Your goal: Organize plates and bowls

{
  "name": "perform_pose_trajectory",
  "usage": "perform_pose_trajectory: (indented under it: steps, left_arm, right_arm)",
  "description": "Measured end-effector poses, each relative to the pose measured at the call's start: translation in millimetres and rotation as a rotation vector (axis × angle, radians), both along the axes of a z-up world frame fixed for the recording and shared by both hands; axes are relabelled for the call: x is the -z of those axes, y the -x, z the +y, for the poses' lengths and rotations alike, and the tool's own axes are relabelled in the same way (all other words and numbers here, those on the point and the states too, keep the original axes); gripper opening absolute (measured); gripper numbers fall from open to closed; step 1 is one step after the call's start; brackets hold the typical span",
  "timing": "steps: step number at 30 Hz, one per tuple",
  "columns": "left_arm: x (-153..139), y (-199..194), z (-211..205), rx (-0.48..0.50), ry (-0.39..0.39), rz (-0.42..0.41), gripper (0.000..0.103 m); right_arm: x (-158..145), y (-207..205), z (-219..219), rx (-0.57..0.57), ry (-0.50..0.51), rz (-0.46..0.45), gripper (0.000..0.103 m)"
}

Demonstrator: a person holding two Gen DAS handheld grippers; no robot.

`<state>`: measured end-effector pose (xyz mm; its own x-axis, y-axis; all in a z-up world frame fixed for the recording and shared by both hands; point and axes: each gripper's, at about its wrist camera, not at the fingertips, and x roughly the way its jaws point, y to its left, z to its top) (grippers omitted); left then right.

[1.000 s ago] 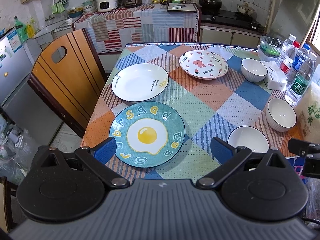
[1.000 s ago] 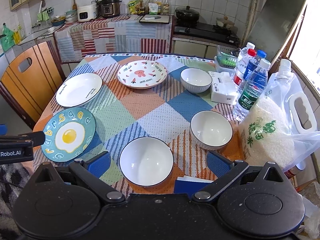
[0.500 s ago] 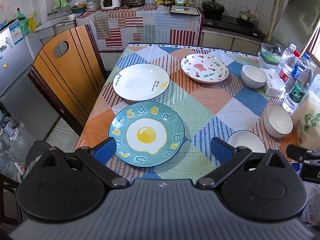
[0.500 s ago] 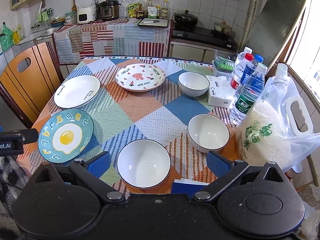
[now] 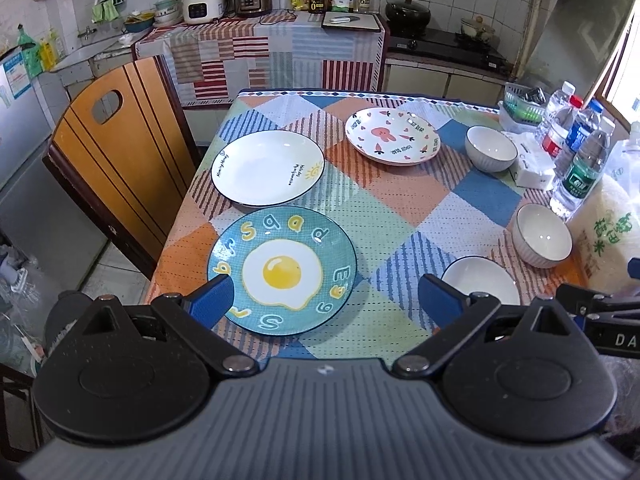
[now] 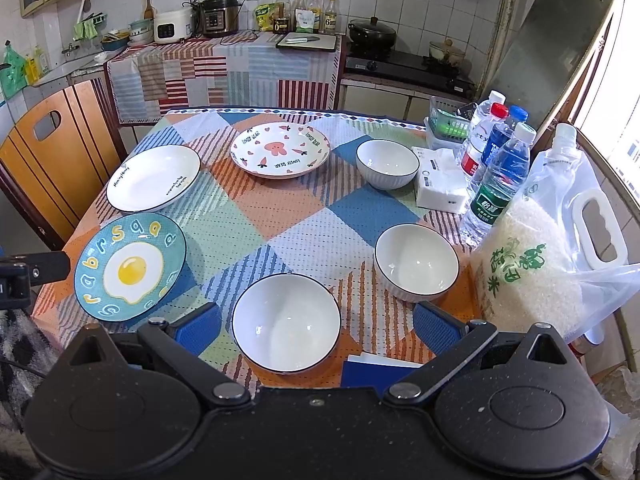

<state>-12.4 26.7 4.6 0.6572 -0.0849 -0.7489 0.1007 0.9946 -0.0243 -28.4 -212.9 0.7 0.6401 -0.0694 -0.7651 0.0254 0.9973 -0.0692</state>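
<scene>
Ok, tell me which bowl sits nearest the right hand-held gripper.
The bowl at the table's near edge, between the open right hand-held gripper fingers; the other two sit farther back, toward the bottles.

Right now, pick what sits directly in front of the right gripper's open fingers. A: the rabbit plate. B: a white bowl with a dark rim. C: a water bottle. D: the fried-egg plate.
B: in the right wrist view the white bowl lies just ahead of the right gripper, between its spread fingers, untouched.
</scene>
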Motion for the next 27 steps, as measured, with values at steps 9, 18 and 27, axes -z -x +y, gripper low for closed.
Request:
perform_pose_trajectory:
  steps: [9, 18, 27]
  left_arm:
    - [4, -3, 4, 0.018, -0.021, 0.014, 0.099]
    - [-3, -11, 17, 0.096, -0.061, -0.005, 0.101]
    - [23, -64, 66, 0.063, -0.099, 0.048, 0.101]
  right_arm:
    - [3, -3, 1, -0.005, 0.001, 0.010, 0.103]
    - [2, -10, 5, -0.041, 0.008, -0.014, 0.103]
    - [33, -54, 35, -0.324, -0.070, -0.117, 0.103]
